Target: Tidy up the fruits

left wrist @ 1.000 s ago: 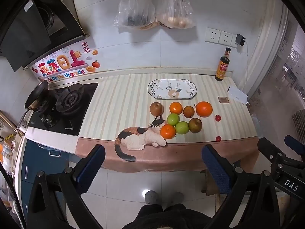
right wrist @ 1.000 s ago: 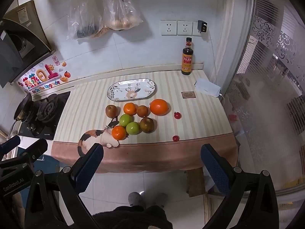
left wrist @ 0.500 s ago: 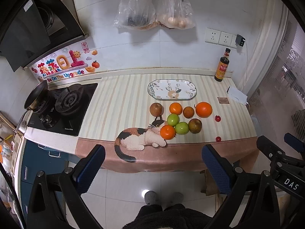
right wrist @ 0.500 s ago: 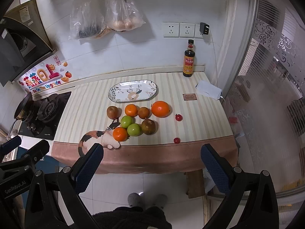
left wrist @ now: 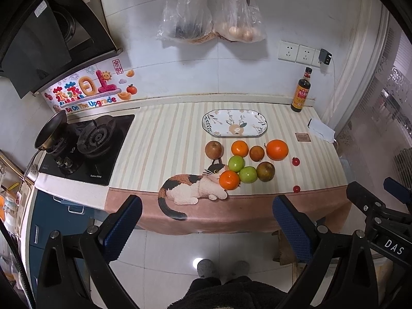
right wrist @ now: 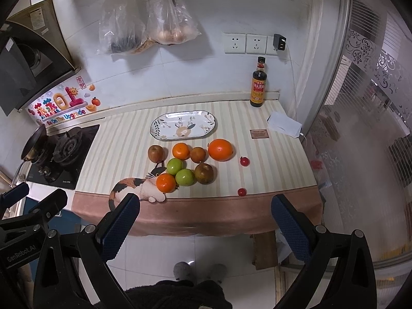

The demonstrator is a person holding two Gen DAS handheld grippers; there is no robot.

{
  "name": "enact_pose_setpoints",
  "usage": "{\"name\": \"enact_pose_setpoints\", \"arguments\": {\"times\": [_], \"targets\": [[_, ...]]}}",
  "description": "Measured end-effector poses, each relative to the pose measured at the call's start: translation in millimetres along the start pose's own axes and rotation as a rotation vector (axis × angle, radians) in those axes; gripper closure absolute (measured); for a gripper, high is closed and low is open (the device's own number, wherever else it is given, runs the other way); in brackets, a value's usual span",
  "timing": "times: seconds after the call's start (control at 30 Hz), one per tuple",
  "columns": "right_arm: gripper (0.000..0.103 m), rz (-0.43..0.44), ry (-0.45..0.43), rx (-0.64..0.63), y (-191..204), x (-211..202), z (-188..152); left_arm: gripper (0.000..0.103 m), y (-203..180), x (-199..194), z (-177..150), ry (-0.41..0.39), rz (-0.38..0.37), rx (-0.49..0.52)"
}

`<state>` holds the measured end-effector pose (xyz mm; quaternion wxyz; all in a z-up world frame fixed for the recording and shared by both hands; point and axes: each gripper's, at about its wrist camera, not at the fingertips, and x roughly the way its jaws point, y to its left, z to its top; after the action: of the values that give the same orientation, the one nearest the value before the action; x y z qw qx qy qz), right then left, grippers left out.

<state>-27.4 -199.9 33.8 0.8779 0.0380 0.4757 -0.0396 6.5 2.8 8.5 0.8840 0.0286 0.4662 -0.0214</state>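
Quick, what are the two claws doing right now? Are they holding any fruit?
Left gripper: open, holding nothing.
Right gripper: open, holding nothing.

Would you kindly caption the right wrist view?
Open right gripper faces loose fruit before an empty plate.

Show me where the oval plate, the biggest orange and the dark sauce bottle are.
oval plate (right wrist: pixel 157 128), right wrist view, bare left end inside the rim.
biggest orange (right wrist: pixel 220 149), right wrist view, middle of its peel.
dark sauce bottle (left wrist: pixel 300 93), left wrist view, on its label.
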Motion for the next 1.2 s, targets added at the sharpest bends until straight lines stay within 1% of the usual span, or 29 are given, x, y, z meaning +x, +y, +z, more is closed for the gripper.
{"name": "enact_pose_setpoints", "arguments": {"times": [0.3, 1.2], "targets": [[0.0, 0.002, -0.008, -0.001, 2, -5, 1, 0.0, 4, -5, 1, -0.01, 0.002, 0.003], [0.0, 0.014, -0.015, 0.004, 4, -12, 0, 0.0, 1, -16, 2, -0.012, 0.005, 0.004]]}}
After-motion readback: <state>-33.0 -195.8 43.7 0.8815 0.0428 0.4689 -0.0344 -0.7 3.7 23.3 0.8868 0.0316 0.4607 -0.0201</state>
